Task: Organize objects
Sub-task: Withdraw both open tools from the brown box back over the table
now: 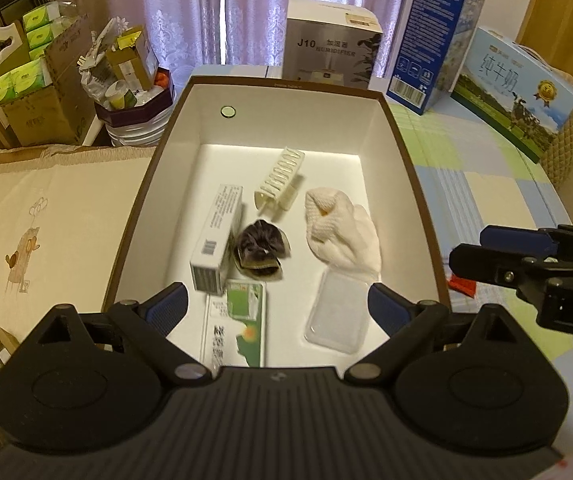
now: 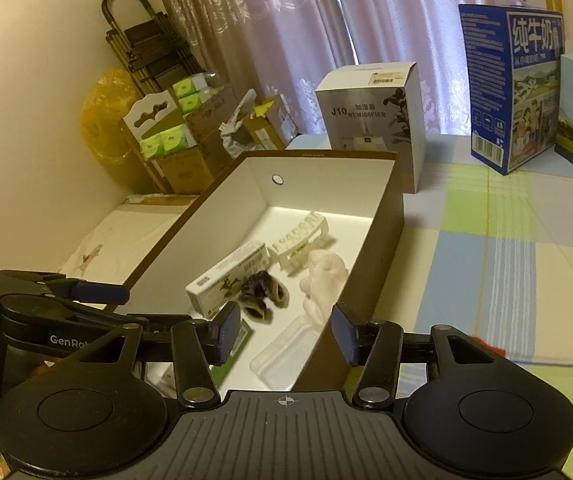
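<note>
In the open brown cardboard box with white lining (image 1: 154, 184) we count six things: two printed cartons (image 1: 218, 240) (image 1: 238, 328), one white plastic hair claw (image 1: 280, 180), one dark scrunchie (image 1: 260, 254), one cream knitted glove (image 1: 340, 232), one clear phone case (image 1: 338, 316). Behind that box stand three printed cartons (image 1: 328, 46) (image 1: 430, 40) (image 1: 514, 88).

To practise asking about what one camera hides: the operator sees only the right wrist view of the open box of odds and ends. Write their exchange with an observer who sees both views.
Operator: What lies at the near end of the brown, white-lined cardboard box? My own jaws block it.
Observer: A flat green-and-white packet lies there, beside the clear plastic case.
Operator: I see only one blue finger of the left gripper. How do its jaws stand?
Observer: Wide apart with nothing between them, above the box's near end.
</note>
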Motion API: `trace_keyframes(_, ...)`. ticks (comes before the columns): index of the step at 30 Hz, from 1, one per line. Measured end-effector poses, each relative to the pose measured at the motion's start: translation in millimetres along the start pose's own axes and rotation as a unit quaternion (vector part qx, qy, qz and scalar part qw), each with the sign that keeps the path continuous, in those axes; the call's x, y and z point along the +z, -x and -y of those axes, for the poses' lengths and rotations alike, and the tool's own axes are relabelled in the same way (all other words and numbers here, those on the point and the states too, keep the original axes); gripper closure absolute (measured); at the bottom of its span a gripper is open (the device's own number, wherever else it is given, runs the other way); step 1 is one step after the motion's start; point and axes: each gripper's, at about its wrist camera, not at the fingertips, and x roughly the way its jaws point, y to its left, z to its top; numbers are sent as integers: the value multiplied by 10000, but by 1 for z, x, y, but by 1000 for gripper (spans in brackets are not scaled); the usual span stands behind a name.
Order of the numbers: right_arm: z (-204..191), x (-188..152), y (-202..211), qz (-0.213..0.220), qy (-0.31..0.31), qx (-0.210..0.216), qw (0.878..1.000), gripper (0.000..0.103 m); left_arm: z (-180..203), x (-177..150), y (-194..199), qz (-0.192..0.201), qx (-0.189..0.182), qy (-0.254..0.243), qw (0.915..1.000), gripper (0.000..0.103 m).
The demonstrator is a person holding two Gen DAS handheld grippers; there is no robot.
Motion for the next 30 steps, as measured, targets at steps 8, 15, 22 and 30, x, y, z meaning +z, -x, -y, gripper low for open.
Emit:
trace_keyframes(8, 4, -20, 24, -29, -121, 31, 9999, 53, 17, -22, 19, -16, -42, -73, 10000, 8)
trace_keyframes(15, 13, -40, 45, -121, -221, 50, 9997, 53, 38, -40, 31, -59, -124, -148, 9998, 8)
trace_keyframes(22, 32, -58, 67, -193, -422, -17, 9989, 52, 62, -57, 33, -181, -238, -207, 9993, 8)
trace_keyframes(30, 66, -81, 85, -400, -994, 10, 9942, 33, 93, -74, 31, -299, -292, -310, 9986, 8)
